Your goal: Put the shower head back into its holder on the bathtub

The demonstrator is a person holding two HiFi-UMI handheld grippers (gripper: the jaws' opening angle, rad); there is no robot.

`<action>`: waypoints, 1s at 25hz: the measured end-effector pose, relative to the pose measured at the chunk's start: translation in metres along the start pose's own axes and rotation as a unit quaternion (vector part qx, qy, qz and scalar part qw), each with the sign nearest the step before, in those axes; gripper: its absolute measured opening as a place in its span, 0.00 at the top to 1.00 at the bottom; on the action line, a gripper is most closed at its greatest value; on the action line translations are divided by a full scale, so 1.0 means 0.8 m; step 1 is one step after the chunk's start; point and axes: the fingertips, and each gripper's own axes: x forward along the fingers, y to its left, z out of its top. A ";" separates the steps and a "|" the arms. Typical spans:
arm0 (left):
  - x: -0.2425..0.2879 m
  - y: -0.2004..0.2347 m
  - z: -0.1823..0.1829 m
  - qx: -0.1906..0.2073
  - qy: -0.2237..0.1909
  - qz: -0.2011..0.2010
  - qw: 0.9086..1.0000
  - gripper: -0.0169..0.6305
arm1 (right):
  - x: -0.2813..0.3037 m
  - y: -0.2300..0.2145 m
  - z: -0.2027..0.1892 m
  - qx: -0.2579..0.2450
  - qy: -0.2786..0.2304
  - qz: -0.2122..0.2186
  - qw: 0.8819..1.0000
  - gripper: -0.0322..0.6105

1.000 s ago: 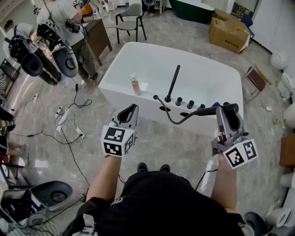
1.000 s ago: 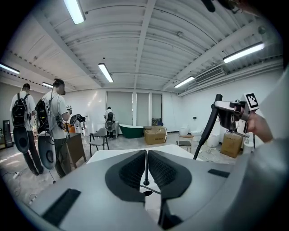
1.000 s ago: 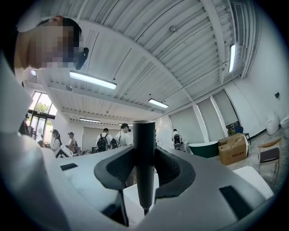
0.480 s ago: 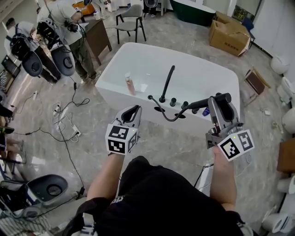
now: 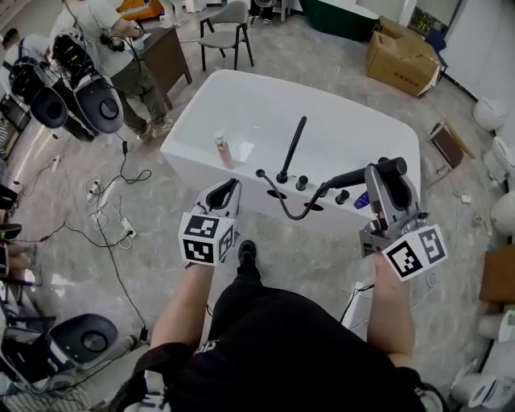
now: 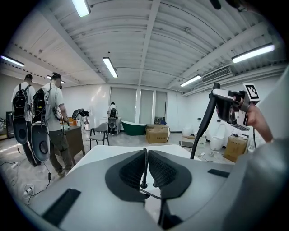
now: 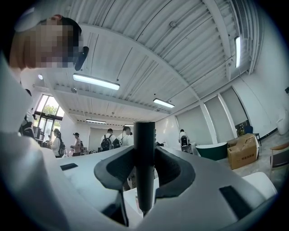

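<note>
The white bathtub (image 5: pixel 241 109) stands ahead, with a tall black spout (image 5: pixel 290 150) and black knobs (image 5: pixel 301 183) on its near rim. Two dark oval openings (image 5: pixel 274 193) lie in that rim. My right gripper (image 5: pixel 386 174) is shut on the black shower head (image 5: pixel 354 175), held level over the rim's right part. Its black hose (image 5: pixel 283 205) loops down to the rim. In the right gripper view the handle (image 7: pixel 144 167) stands clamped between the pads. My left gripper (image 5: pixel 228 191) is shut and empty, just in front of the tub wall, left of the hose; its pads (image 6: pixel 131 169) meet.
A pink bottle (image 5: pixel 219 150) stands on the tub rim at the left. People with backpacks (image 5: pixel 88 76) stand at the upper left, with cables (image 5: pixel 113 209) on the floor near them. A cardboard box (image 5: pixel 400 52) and a chair (image 5: pixel 225 24) are beyond the tub, and toilets (image 5: pixel 503 209) at the right.
Both grippers have moved closer to the tub's near rim, the left one a little lower. The shower head stays clamped in the right gripper.
</note>
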 end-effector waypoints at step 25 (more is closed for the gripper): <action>0.199 0.242 0.022 -0.012 0.032 -0.040 0.999 0.92 | 0.345 -0.030 -0.050 -0.005 0.030 0.010 0.999 0.72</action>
